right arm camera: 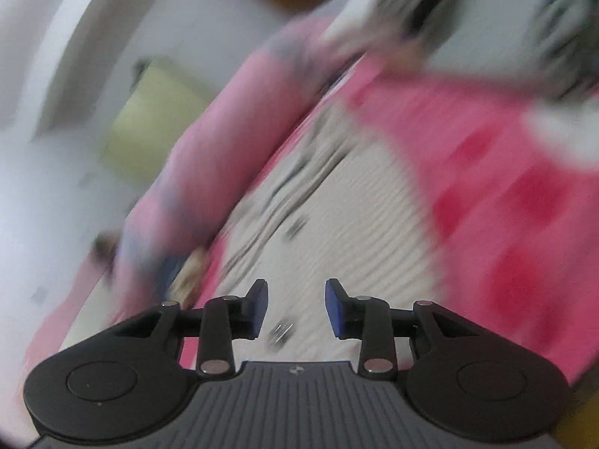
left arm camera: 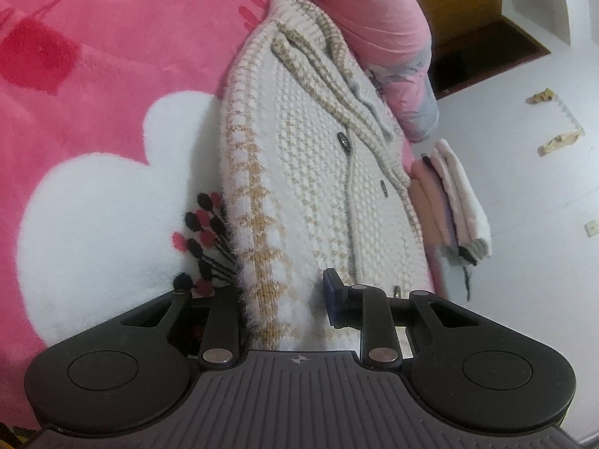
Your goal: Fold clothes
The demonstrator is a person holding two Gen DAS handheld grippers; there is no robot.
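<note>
**Knitted cardigan gripped at its edge on pink bed**

Here, a cream-and-tan knitted cardigan (left arm camera: pixel 322 149) is seen laid along a pink plush blanket (left arm camera: pixel 112 56) on the bed, its buttoned front facing up. The near edge of the cardigan is held in the left tool (left arm camera: pixel 284 299); the fabric fills the gap between its fingers, and only one blue pad (left arm camera: pixel 331 295) is visible. A folded stack of pale clothes (left arm camera: pixel 456 194) is seen beyond the cardigan, by the bed's edge. In the heavily blurred right wrist view, the right tool (right arm camera: pixel 295 308) is shown with its fingers parted and nothing between them, apparently above the cardigan (right arm camera: pixel 337 224).
</note>
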